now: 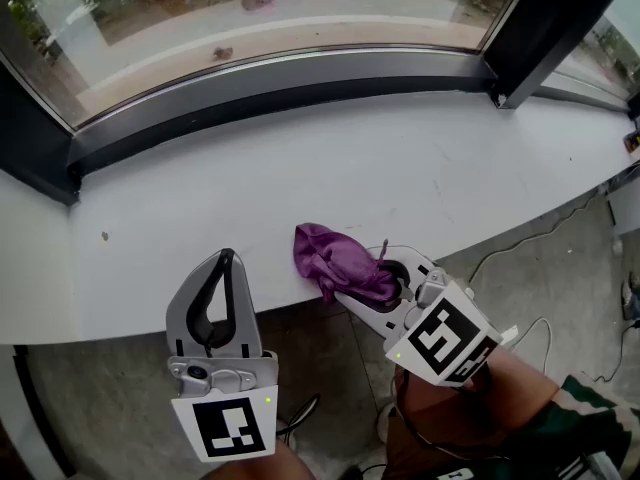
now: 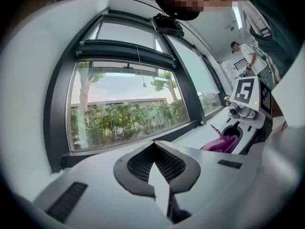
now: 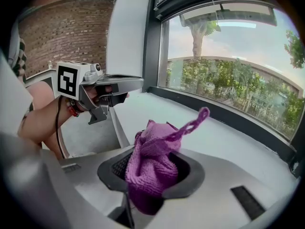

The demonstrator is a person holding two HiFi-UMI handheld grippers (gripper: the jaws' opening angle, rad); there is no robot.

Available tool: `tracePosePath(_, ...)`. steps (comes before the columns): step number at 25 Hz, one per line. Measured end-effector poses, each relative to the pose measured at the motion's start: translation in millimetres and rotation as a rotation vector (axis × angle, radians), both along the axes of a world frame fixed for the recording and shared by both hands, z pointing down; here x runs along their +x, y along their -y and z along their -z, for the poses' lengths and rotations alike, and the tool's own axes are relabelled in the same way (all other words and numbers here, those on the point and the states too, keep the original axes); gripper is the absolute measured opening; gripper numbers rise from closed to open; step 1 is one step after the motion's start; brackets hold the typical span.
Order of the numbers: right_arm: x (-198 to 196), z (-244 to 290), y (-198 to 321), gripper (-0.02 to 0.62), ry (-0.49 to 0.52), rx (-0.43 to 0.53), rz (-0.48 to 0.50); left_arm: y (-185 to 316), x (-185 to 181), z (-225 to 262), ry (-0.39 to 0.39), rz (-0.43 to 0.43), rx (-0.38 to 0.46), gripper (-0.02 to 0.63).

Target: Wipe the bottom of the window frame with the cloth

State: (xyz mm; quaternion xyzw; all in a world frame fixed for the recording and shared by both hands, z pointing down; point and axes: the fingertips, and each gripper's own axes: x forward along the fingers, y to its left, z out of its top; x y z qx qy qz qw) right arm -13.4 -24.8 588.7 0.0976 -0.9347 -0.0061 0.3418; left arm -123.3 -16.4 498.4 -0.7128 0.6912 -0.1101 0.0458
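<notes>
Holds a crumpled purple knitted cloth (image 1: pixel 338 263) in the right gripper (image 1: pixel 385 286), jaws clamped on the wad, at the near edge of the white sill surface (image 1: pixel 300 178). Cannot tell whether touching the surface or just above it. Same grip in the right gripper view: cloth (image 3: pixel 151 168) bunched between the jaws, a thin loop sticking up free. Left gripper (image 1: pixel 224 268) just left of the cloth, over the same near edge, jaws together with nothing between. Dark grey bottom rail of the window frame (image 1: pixel 280 86) well apart from the cloth, across the whole sill, under the glass pane (image 1: pixel 250 8).

Risks, as judgement:
- Wad pinched at one end only. Likely to drag out of the jaws under friction along the rail.
- Little cloth ahead of the gripper tips. Hard jaw ends may scrape the rail or knock the glass if pressed in at a steep angle.
- Free loop apt to snag at the dark upright post (image 1: pixel 540 28) on the right.
- Any slip this close to the edge means a drop to the floor (image 1: pixel 330 368), among the cables (image 1: pixel 520 243).
- Long reach over the sill, so uneven pressure and missed strips.

Writing: none legible. No brand, no label. Only square black-and-white markers (image 1: pixel 445 340) on the gripper cubes, patterns and not text.
</notes>
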Motion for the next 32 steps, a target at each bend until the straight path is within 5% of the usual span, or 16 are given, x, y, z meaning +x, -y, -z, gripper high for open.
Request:
tracePosePath(21, -99.0, 3.4, -44.6, 0.146, -0.085, 0.062, 0.092, -58.2, -112.1, -0.4, 0.026, 0.205, 0.013, 0.003)
tracePosePath(32, -167.0, 3.7, -78.0, 0.146, -0.094, 0.066, 0.224, -93.3, -167.4, -9.6, 0.04, 0.334, -0.008, 0.003)
